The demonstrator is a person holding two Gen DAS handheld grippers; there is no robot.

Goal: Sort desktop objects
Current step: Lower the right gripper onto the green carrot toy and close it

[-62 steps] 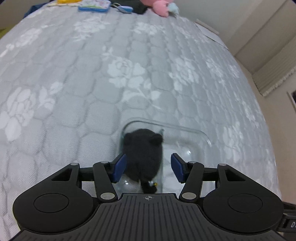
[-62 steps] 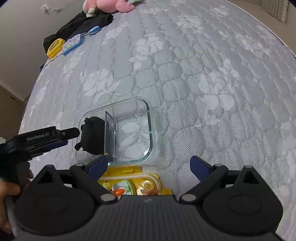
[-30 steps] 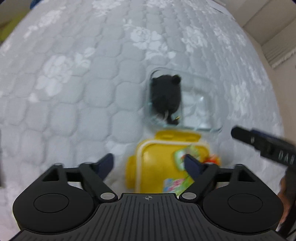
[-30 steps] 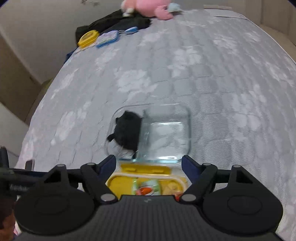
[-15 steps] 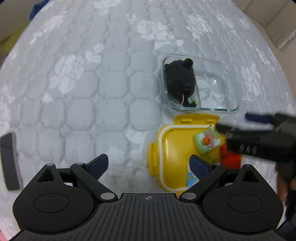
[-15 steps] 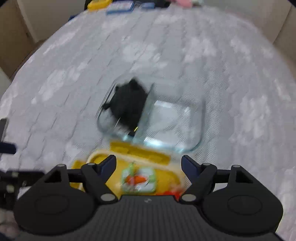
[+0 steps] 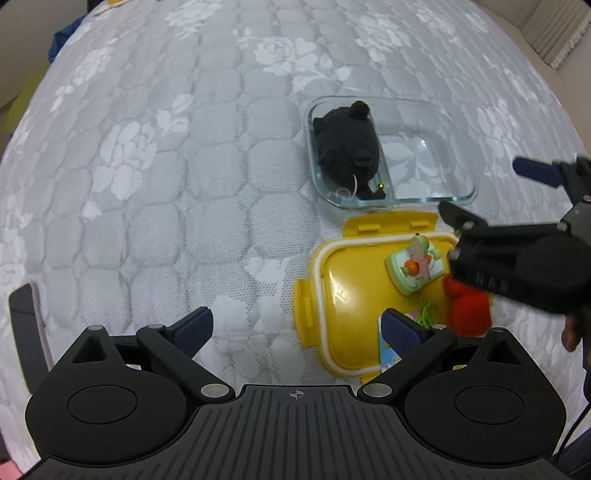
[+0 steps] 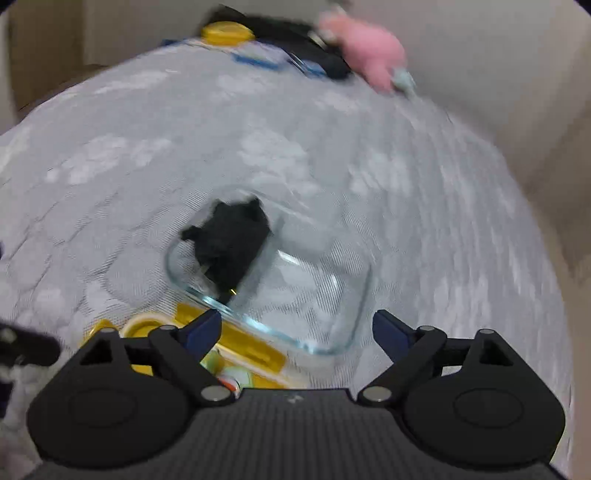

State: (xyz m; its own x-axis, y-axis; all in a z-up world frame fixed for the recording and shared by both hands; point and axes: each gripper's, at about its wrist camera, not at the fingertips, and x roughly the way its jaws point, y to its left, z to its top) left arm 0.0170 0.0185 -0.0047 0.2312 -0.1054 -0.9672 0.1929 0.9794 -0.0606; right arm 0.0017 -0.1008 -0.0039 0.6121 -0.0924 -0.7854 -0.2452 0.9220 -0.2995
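A clear glass container (image 7: 454, 162) with two compartments sits on the quilted bed. A black plush toy (image 7: 347, 147) lies in its left compartment; the right one is bare. It also shows in the right wrist view (image 8: 332, 302), with the plush (image 8: 229, 236) in it. In front of it lies a yellow lid (image 7: 354, 295) with a small green toy (image 7: 413, 266), a red plush (image 7: 469, 310) and other small items on it. My left gripper (image 7: 295, 328) is open and empty, low beside the lid. My right gripper (image 8: 295, 328) is open and empty above the lid's far edge.
The grey floral quilt (image 7: 184, 166) covers the bed. A dark flat object (image 7: 26, 325) lies at the left edge. At the far end lie a pink plush (image 8: 369, 51), a black garment (image 8: 295, 40), a yellow lid (image 8: 227, 35) and a blue item (image 8: 258, 59).
My left gripper let go of the black plush in the container, opened wide and pulled back toward the near left. My right gripper swung over the yellow lid; its view is blurred.
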